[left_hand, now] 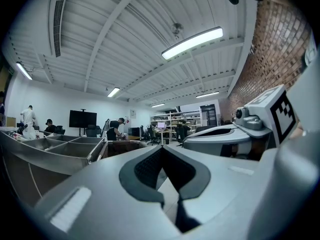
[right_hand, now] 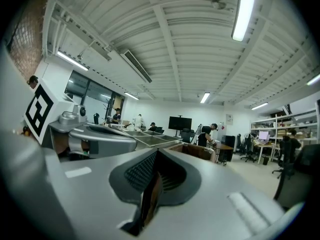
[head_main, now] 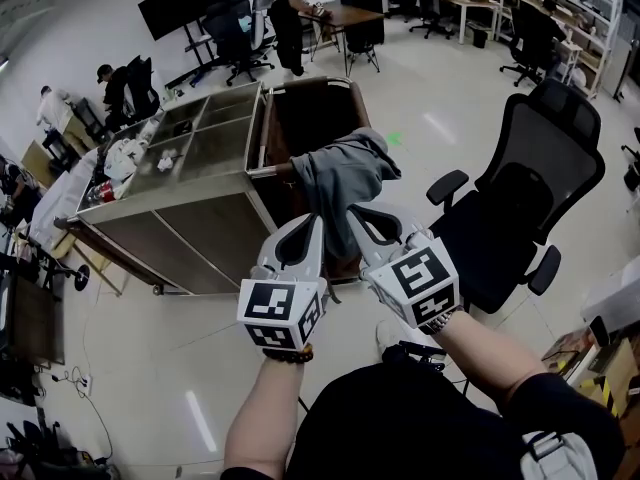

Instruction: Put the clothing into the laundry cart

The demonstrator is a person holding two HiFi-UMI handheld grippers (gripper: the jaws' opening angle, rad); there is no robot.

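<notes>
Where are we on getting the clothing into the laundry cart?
Partly done: the gray garment is draped over the laundry cart's near rim, and part of it seems to hang outside. In hand: nothing. The left tool and right tool both show shut jaws with no cloth between them. Left: get the garment fully inside the cart.

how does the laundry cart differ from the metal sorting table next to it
The laundry cart is brown with one dark open well; the metal sorting table is pale steel split into several compartments. A grey garment drapes the laundry cart's near edge; white items lie at the metal sorting table's left end. Both are open-topped and adjacent.
</notes>
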